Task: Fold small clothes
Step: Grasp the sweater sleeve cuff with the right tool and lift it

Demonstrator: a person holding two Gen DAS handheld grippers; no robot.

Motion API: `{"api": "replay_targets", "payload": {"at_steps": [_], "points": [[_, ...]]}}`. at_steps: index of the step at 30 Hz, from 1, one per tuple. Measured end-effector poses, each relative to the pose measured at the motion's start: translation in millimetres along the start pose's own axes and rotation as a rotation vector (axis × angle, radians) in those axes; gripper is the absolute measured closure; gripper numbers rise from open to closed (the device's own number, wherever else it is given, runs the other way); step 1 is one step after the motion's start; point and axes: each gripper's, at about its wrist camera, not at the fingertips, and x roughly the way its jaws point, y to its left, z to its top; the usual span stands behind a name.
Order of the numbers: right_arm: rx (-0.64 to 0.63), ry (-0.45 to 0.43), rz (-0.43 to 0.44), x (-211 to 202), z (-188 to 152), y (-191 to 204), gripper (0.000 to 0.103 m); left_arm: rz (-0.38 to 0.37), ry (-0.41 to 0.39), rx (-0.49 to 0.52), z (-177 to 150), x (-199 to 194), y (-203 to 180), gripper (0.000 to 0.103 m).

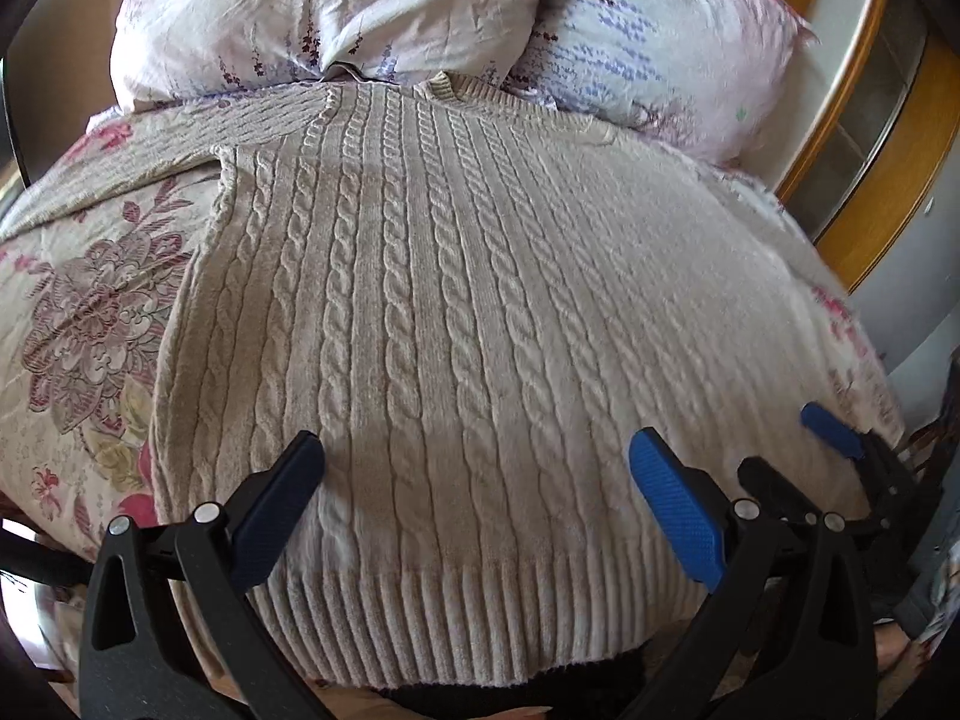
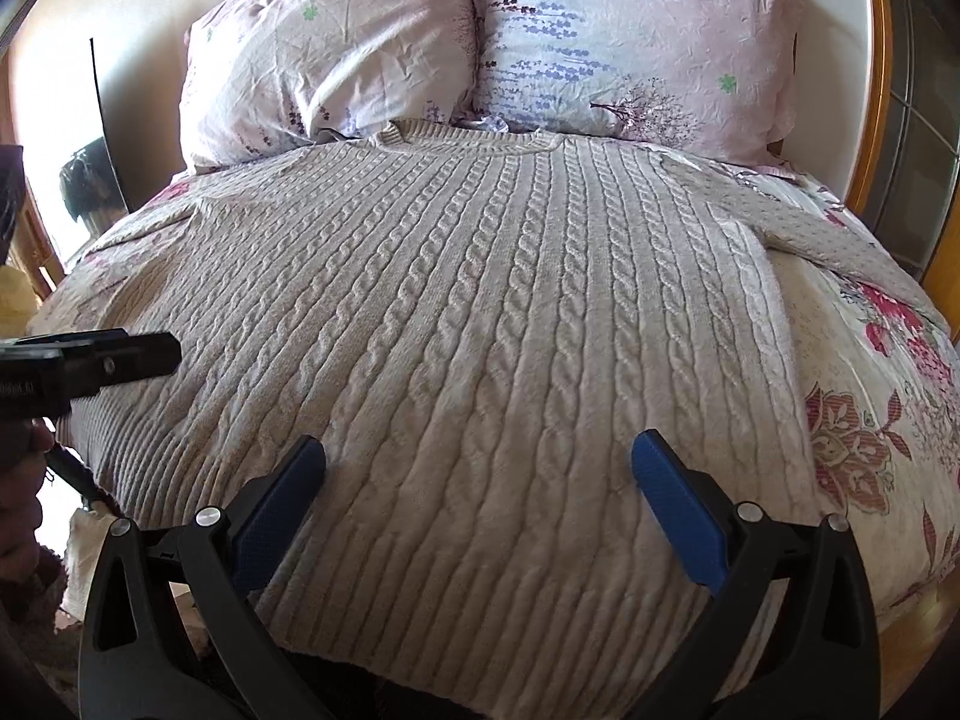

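The beige cable-knit sweater [image 2: 480, 324] lies flat and spread on the flowered bedspread [image 2: 864, 420], its collar near the pillows [image 2: 336, 54]. The left gripper [image 1: 477, 456] and the right gripper [image 2: 477, 456] hover over the hem with fingers wide apart, pinching nothing. I think the thick knit can go wrong: a shallow pinch may catch only the top layer, or the bedspread too, and the fold comes crooked.

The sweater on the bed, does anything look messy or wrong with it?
Nothing stands out. The sweater lies flat and spread out on the bed, neck toward the pillows, sleeves out sideways. Both grippers are open above the hem.
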Motion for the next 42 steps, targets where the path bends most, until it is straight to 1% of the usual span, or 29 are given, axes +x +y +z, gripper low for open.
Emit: {"api": "replay_targets", "payload": {"at_steps": [1, 2, 3, 6, 7, 9, 10, 12, 13, 15, 17, 19, 20, 21, 23, 25, 27, 31, 32, 33, 36, 39, 42], "points": [[0.022, -0.016, -0.003, -3, 7, -12, 0.001, -0.036, -0.031, -0.048, 9, -2, 8, 0.002], [0.060, -0.043, -0.017, -6, 15, -30, 0.001, -0.044, -0.073, -0.088, 20, -5, 16, 0.002], [0.107, -0.064, -0.036, -13, 27, -50, 0.001, -0.030, -0.107, -0.095, 29, -7, 19, 0.002], [0.310, -0.141, -0.060, -30, 57, -119, 0.001, 0.035, -0.215, -0.035, 61, -12, 16, 0.002], [0.379, -0.159, -0.061, -32, 65, -143, 0.001, 0.037, -0.234, -0.020, 71, -12, 15, 0.002], [0.543, -0.171, -0.065, -30, 77, -194, 0.003, 0.032, -0.232, -0.009, 91, -5, 14, 0.002], [0.631, -0.172, -0.055, -26, 80, -218, 0.007, 0.017, -0.228, -0.008, 100, 0, 15, 0.002], [0.808, -0.163, -0.015, -14, 79, -263, 0.027, 0.012, -0.224, -0.025, 114, 13, 18, 0.002], [0.884, -0.155, -0.008, -8, 76, -281, 0.030, 0.022, -0.225, -0.036, 115, 20, 22, 0.002], [1.010, -0.137, -0.014, 6, 68, -312, 0.039, 0.030, -0.213, -0.062, 119, 34, 28, 0.002], [1.095, -0.120, -0.027, 18, 60, -333, 0.045, 0.039, -0.206, -0.068, 116, 46, 32, 0.002], [1.168, -0.112, -0.051, 26, 51, -348, 0.046, 0.086, -0.206, -0.052, 113, 57, 32, 0.002], [1.199, -0.114, -0.054, 30, 47, -353, 0.047, 0.100, -0.193, -0.033, 111, 61, 31, 0.002], [1.222, -0.116, -0.052, 33, 44, -358, 0.050, 0.094, -0.163, -0.023, 111, 67, 31, 0.002], [1.236, -0.137, -0.055, 36, 44, -364, 0.052, 0.055, -0.116, -0.023, 113, 75, 33, 0.002], [1.242, -0.147, -0.069, 39, 47, -371, 0.055, 0.047, -0.084, -0.037, 113, 82, 36, 0.002], [1.248, -0.156, -0.079, 42, 48, -377, 0.064, 0.039, -0.065, -0.053, 113, 86, 39, 0.002], [1.238, -0.161, -0.117, 46, 50, -380, 0.077, 0.045, -0.059, -0.052, 113, 87, 38, 0.002], [1.228, -0.157, -0.131, 48, 51, -380, 0.085, 0.051, -0.056, -0.047, 113, 88, 37, 0.002], [1.217, -0.149, -0.142, 49, 52, -379, 0.090, 0.057, -0.054, -0.043, 112, 88, 36, 0.002], [1.185, -0.166, -0.155, 49, 58, -376, 0.092, 0.074, -0.043, -0.033, 113, 90, 34, 0.002], [1.099, -0.231, -0.167, 34, 76, -363, 0.092, 0.090, -0.034, -0.022, 113, 92, 32, 0.002], [1.003, -0.310, -0.125, 19, 103, -343, 0.092, 0.104, -0.028, -0.013, 113, 94, 31, 0.002]]}}
